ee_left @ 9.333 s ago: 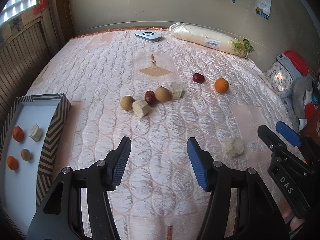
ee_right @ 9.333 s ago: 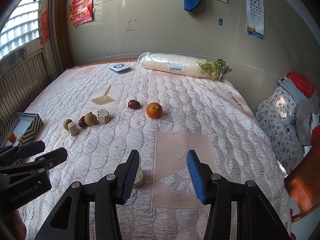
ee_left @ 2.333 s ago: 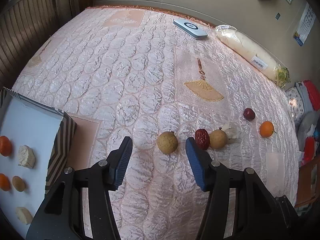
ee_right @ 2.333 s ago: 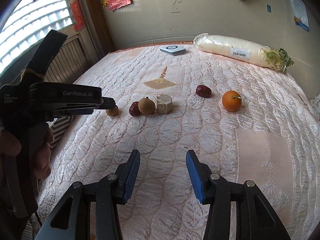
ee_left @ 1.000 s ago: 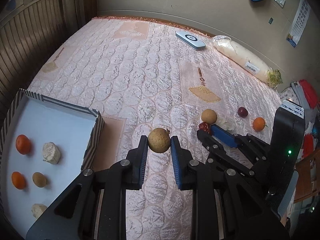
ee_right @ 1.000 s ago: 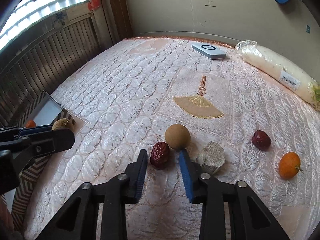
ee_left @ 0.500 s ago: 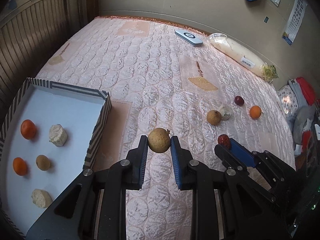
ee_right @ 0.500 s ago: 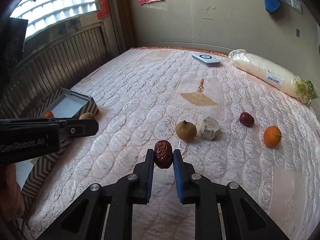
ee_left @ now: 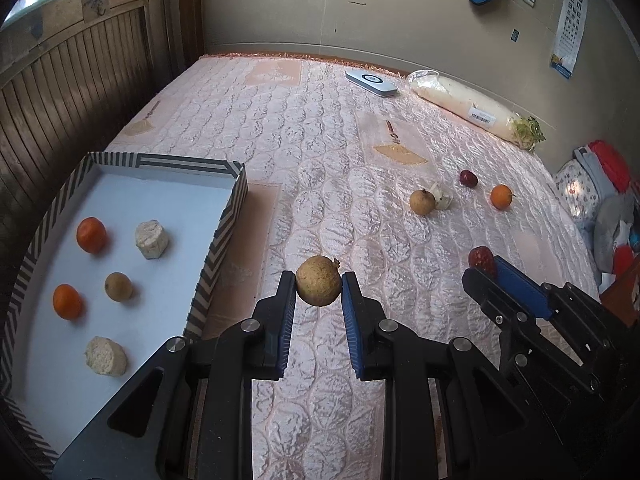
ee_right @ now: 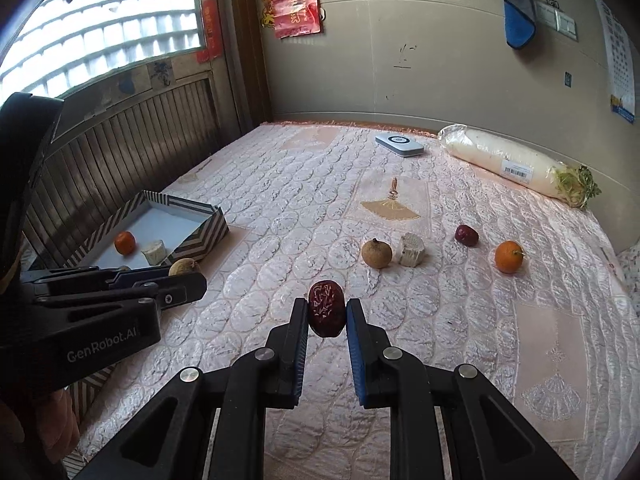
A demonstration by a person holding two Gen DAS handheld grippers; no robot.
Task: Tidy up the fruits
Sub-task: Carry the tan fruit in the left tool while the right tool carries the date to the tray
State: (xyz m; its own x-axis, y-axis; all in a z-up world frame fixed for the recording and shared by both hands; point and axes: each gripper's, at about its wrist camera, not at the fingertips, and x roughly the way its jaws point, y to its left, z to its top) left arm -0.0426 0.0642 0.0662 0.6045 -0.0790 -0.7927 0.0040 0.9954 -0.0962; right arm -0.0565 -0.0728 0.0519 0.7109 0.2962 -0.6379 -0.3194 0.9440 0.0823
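Pinching brown longan [ee_left: 318, 286] between your left gripper [ee_left: 318, 292] fingertips; your right gripper [ee_right: 327, 314] clamps red date [ee_right: 326, 308] likewise, above quilt [ee_right: 460, 320].

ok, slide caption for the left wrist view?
Left gripper holds a brown longan beside the striped tray.

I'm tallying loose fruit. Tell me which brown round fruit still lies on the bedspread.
The brown fruit beside the pale chunk, mid-bed. One is gripped by the left hand-held gripper; a smaller one sits in the striped tray.
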